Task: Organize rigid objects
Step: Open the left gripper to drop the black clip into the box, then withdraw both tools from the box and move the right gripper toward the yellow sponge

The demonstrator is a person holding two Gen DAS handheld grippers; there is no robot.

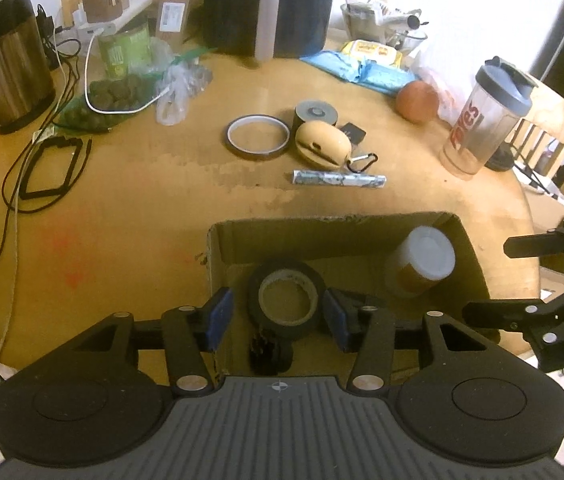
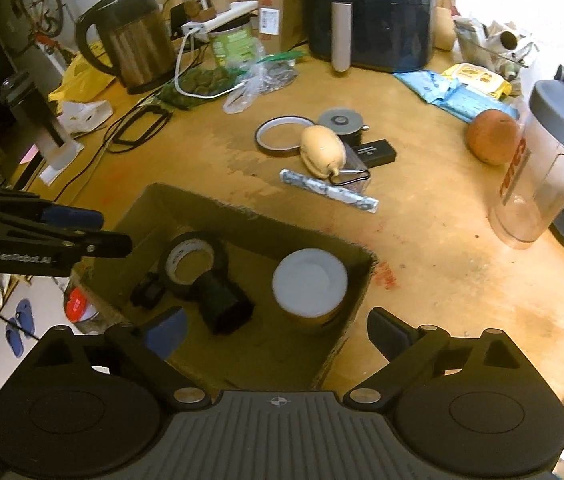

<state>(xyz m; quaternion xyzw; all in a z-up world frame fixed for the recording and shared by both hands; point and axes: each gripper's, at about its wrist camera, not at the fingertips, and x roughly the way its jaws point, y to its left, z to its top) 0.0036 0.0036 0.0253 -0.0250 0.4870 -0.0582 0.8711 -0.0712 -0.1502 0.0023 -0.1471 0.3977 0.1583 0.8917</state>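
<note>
While both grippers hang over one open cardboard box point(image 2: 185, 204) on the wooden table point(image 2: 422, 280), neither grips anything; the left gripper point(image 1: 279, 316) has its two blue pads part-spread on either side of the black tape roll point(image 1: 286, 299), with a small gap showing on each side; the right gripper point(image 2: 277, 330) stands spread wide above the white-lidded jar point(image 2: 310, 283), clear of it. Three larger things sit inside the box: one black tape roll, one jar, one black cylindrical piece point(image 2: 223, 300); a fourth small dark item point(image 2: 147, 290) is too dim to name. Five loose things remain out on the table beyond the box: one amber tape ring point(image 1: 257, 136), one grey round tin point(image 1: 316, 114), one beige case with carabiner point(image 1: 322, 144), one small black box point(image 2: 374, 152), one patterned stick point(image 1: 338, 179).
</note>
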